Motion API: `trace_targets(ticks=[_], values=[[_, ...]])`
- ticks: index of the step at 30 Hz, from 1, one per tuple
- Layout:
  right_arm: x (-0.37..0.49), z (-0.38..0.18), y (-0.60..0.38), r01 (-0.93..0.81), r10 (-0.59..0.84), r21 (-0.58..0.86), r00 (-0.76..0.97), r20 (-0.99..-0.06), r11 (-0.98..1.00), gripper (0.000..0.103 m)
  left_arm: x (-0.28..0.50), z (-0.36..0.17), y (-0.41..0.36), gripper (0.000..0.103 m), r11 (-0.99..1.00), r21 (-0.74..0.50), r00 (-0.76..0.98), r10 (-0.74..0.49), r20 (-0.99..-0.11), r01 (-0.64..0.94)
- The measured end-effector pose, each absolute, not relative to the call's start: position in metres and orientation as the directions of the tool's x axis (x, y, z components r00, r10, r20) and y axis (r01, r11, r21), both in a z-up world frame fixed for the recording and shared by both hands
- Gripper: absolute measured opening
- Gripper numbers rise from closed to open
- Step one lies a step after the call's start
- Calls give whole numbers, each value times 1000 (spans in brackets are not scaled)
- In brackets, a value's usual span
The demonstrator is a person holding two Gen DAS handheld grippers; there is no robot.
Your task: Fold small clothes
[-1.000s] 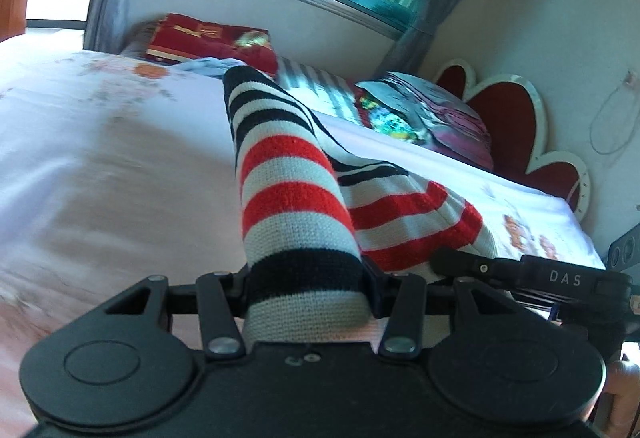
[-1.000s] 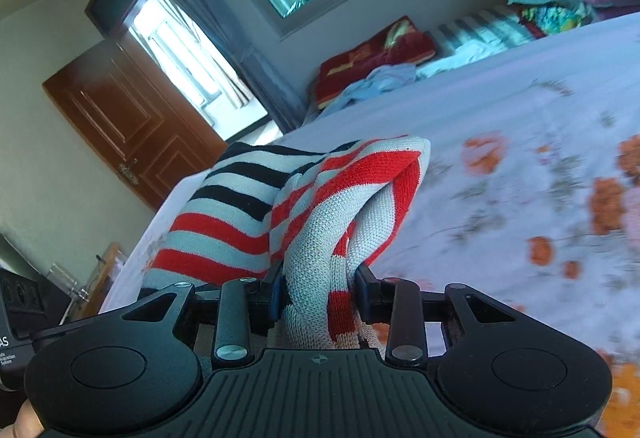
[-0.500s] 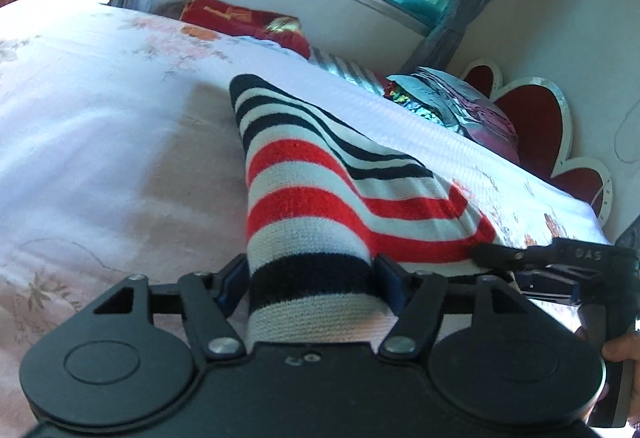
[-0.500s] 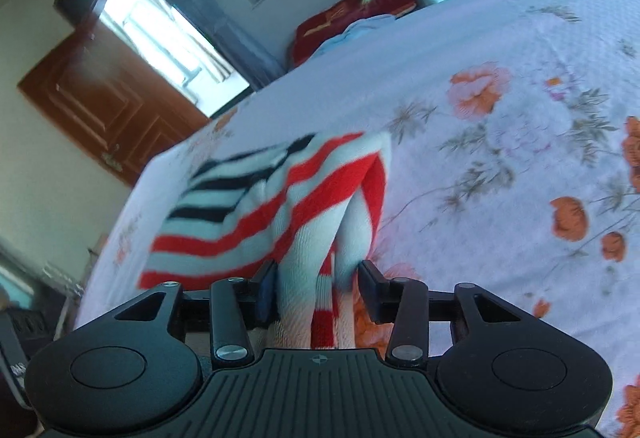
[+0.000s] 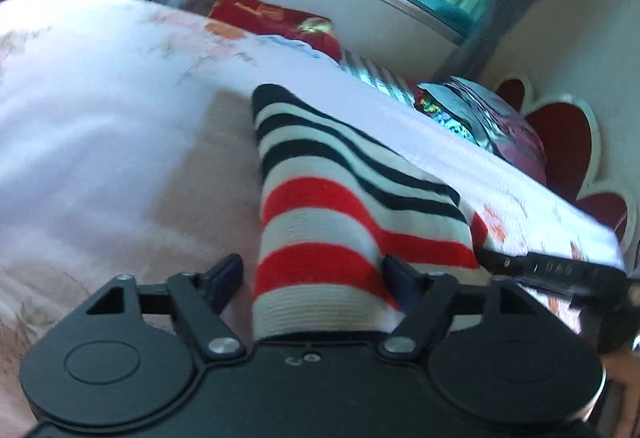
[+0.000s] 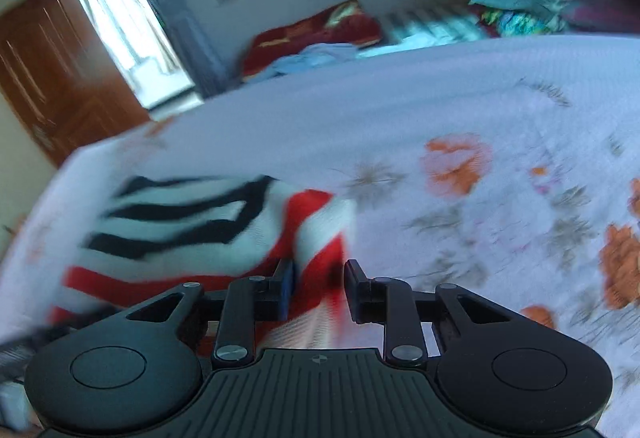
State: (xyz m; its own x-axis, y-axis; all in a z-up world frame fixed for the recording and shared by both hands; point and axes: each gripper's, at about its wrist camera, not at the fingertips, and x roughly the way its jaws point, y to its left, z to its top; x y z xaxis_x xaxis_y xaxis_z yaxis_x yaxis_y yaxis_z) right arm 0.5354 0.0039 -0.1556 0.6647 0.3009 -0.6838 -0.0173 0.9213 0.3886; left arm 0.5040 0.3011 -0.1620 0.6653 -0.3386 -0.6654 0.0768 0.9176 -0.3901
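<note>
**Left fingers spreading, right fingers closing**

The left gripper (image 5: 312, 274) points forward and downward, its jaws opening. Its left finger (image 5: 224, 276) stands clear of the cloth between the fingers; its right finger (image 5: 400, 278) lies against the cloth's edge or just beside it. Just beyond that right finger, the right gripper (image 5: 532, 266) reaches in from the side as a dark bar, with part of a hand (image 5: 624, 374) behind it.

The right gripper (image 6: 320, 286), seen from its own camera, also tilts downward. Its jaws are closing, cloth lies between the fingers, and blur hides whether they press on it.
</note>
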Motion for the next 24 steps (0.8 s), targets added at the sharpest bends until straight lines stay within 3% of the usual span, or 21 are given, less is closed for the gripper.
trace_targets(ticks=[4, 11, 19, 24], values=[[528, -143, 4, -31, 303, 382, 669, -678, 924, 27, 493, -148, 297, 71, 941, -322, 681, -302, -667, 102], [473, -108, 21, -154, 373, 384, 706, -602, 911, 27, 452, -123, 295, 71, 954, -264, 709, -283, -646, 140], [445, -150, 34, -126, 283, 272, 679, -677, 954, 27, 433, -142, 298, 81, 959, -255, 694, -267, -668, 124], [434, -133, 33, -113, 285, 293, 698, -657, 950, 27, 420, -128, 295, 76, 967, -216, 697, -246, -674, 132]])
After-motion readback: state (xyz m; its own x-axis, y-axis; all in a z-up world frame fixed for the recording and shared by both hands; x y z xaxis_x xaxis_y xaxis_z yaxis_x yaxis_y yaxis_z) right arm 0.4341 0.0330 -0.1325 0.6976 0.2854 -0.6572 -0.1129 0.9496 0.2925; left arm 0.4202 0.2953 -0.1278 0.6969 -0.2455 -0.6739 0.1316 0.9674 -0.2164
